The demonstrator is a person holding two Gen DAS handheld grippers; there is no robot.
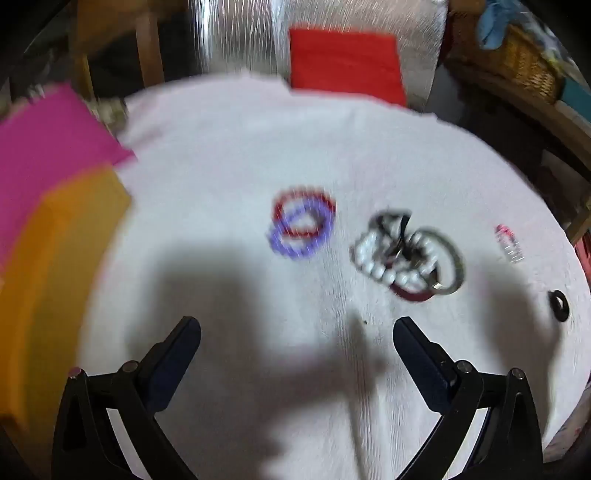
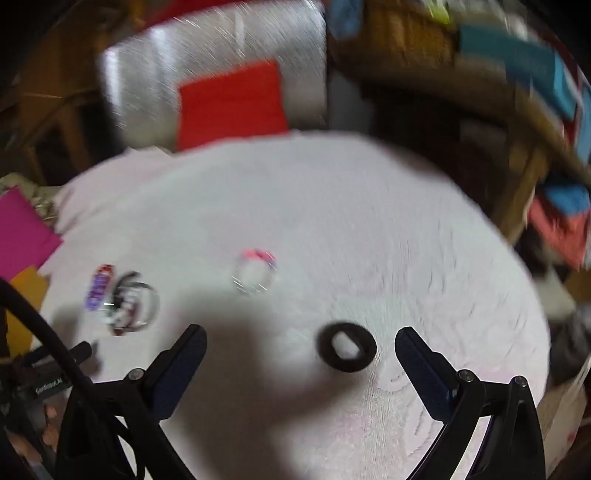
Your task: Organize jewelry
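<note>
Jewelry lies on a white towel (image 1: 240, 147). A red bracelet (image 1: 325, 197) and a purple bracelet (image 1: 299, 251) overlap at the middle. A tangled pile with a white bead bracelet (image 1: 373, 266) and dark bangles lies to their right. A pink and clear bracelet (image 1: 509, 240) and a black ring (image 1: 558, 305) lie far right. My left gripper (image 1: 297, 332) is open and empty, short of the bracelets. In the right wrist view, my right gripper (image 2: 301, 341) is open, with the black ring (image 2: 347, 347) just ahead between the fingertips. The pink and clear bracelet (image 2: 255, 273) lies farther ahead.
A pink sheet (image 1: 48, 140) and an orange box (image 1: 55, 258) sit at the towel's left edge. A red sheet (image 1: 343, 62) lies beyond the far edge on a shiny silver surface (image 1: 236, 33). Wicker baskets (image 1: 517, 55) and wooden furniture stand at the right.
</note>
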